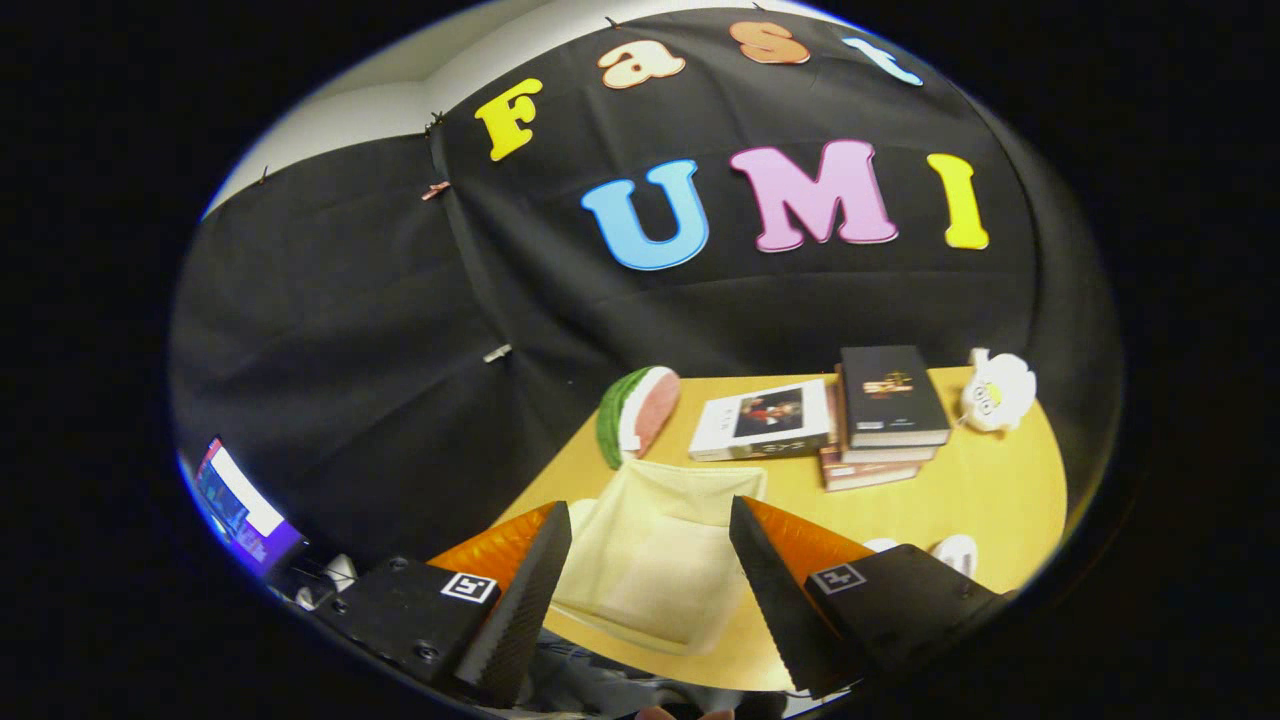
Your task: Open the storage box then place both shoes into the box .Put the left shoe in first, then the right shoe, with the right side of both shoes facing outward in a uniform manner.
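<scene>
Tongs [650, 580], one pair: the two black ridged fingers [520, 600] are standing apart, nothing clamped between them. Each finger is carrying an orange backing and a black mount with a square marker.

Storage box [650, 560], one: cream-coloured, soft-looking, sitting on the tabletop [990, 480] and showing in the gap between the fingers and just ahead of them. Its far edge is lying just short of the watermelon piece. Whether its lid is open or closed cannot be told from this angle.

Shoes [950, 550], white, number uncertain: two pale rounded shapes are peeking out just beyond the right-hand finger's mount, near the tabletop's edge; most of them is hidden by the mount, so they cannot be counted for sure.

Watermelon slice [638, 412], one: green rind, pink flesh, standing on edge at the tabletop's far corner, just beyond the box.

Books, three counted: one white-covered book [765, 420] is lying flat beside the watermelon slice; one dark-covered book [890, 395] is lying on top of a reddish-brown book [868, 470], this stack touching or just beside the white one.

Plush toy [997, 392], one: white with a yellow patch, sitting beyond the book stack at the far edge.

Screen [240, 510], one: lit, sitting off the tabletop beside the left-hand finger's mount.
</scene>
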